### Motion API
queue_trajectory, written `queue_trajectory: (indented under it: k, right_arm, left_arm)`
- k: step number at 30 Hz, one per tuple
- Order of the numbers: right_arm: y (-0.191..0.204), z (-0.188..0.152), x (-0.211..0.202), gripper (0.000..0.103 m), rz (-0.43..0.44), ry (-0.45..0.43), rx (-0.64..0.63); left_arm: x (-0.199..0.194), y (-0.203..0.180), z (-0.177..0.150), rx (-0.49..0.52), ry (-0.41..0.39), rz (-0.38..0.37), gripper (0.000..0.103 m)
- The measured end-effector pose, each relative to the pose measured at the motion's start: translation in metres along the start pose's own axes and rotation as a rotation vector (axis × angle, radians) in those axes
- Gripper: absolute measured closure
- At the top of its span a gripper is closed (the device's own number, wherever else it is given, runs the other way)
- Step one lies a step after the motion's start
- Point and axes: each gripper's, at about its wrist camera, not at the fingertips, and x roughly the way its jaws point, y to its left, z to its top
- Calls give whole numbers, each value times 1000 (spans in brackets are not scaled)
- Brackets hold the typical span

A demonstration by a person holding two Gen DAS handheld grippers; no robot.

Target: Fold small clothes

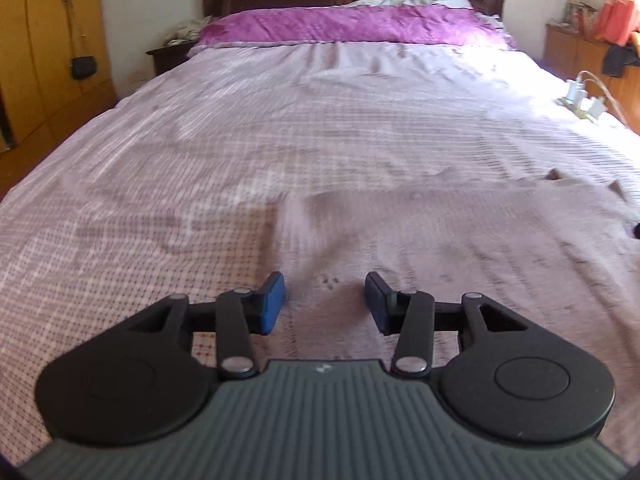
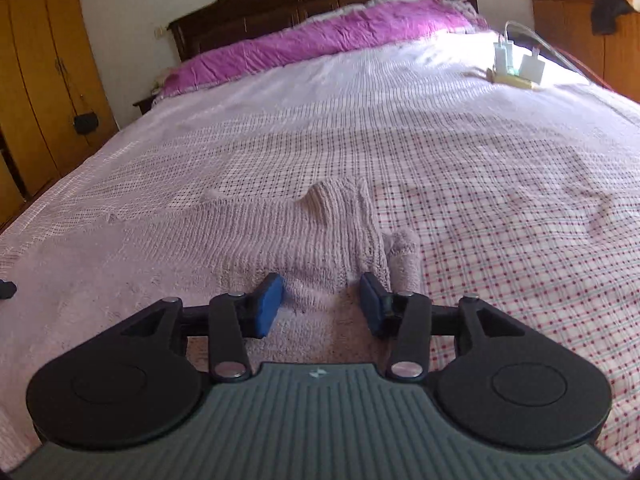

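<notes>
**Both grippers poised over a knit garment on the bed**

A pale lilac knit garment (image 2: 280,232) lies spread on the checked bedspread (image 2: 500,240), at the foot end of the bed, far from the purple pillow cover (image 2: 320,40) by the headboard. In the right wrist view its ribbed part runs toward a raised fold near the middle, and a small fuzzy end (image 2: 404,256) pokes out just beside the garment's right edge.

The right gripper (image 2: 322,304) hangs low over the garment's near edge, its fingers (image 2: 268,304) spread wide with nothing between them. The left gripper (image 1: 326,302) is likewise spread wide and empty, over the garment's other side, where the knit (image 1: 440,232) blurs into the bedspread and its edge is hard to trace.

The step in hand looks like taking hold of the near edge for a first fold. To do it well, each gripper should probably come down so one finger slips under the knit alone, not pinching the bedspread with it. The two grips should sit well apart along the same edge, so the fabric lifts evenly. The stray fuzzy end likely wants tucking in first.

No containers show near the garment; far from it, toward the pillow end, only a power strip with chargers (image 2: 516,68) rests on the bed.
</notes>
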Motion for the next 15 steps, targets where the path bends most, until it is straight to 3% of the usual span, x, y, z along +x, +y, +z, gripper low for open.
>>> queue_trajectory:
  k: [3,6,10,15]
  right_arm:
    - [-1,0,1,49,-3,-1,-1]
    - [-4,1,-2,47,5,-1,19]
    - [-6,5,-21,31,34,-11,110]
    - [-6,1,-54,18,28,-48,157]
  left_arm:
    - [4,7,-5,-35,-3,1,43]
    - [5,17,-6,-96,10,-25,43]
    - [-9,18,-3,-105,18,-24,45]
    - [-38,12,-3,-61,9,1,45]
